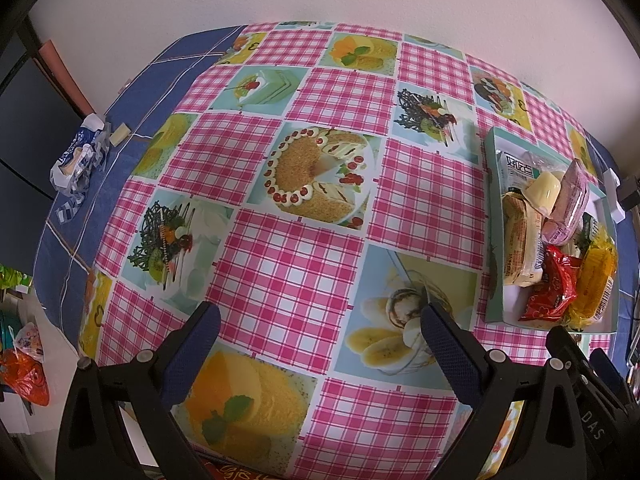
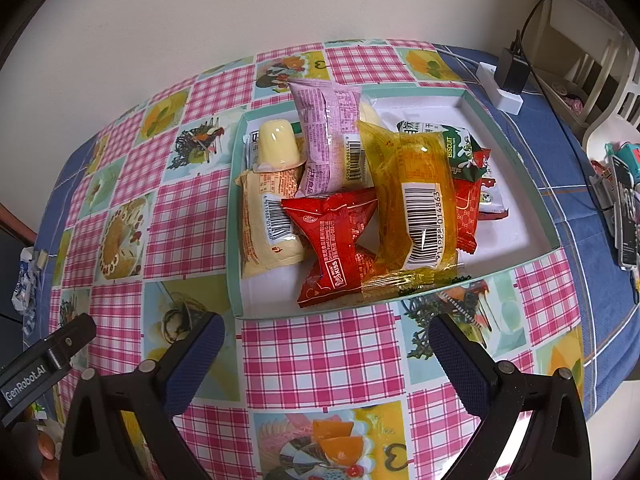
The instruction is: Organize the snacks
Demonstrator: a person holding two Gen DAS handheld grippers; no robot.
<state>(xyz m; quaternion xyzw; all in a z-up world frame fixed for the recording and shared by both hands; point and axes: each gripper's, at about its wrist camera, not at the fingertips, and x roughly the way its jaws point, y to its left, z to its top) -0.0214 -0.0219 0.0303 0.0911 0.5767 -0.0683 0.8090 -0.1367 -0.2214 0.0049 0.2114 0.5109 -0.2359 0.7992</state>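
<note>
Snacks [image 2: 352, 184] heaped inside tray [image 2: 236, 216] walls

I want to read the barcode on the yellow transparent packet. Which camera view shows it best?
The right wrist view: the yellow packet lies centred in the tray, barcode facing up. The left wrist view shows it only at the edge, small and distorted.

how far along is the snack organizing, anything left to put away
Looks mostly done: the tray already holds the yellow packet, red packet, pink packet, pudding cup and others, though they lie piled, not sorted. In hand: nothing; the left tool and right tool are both open and empty. Left: possibly the blue-white wrapper at the table's edge.
</note>
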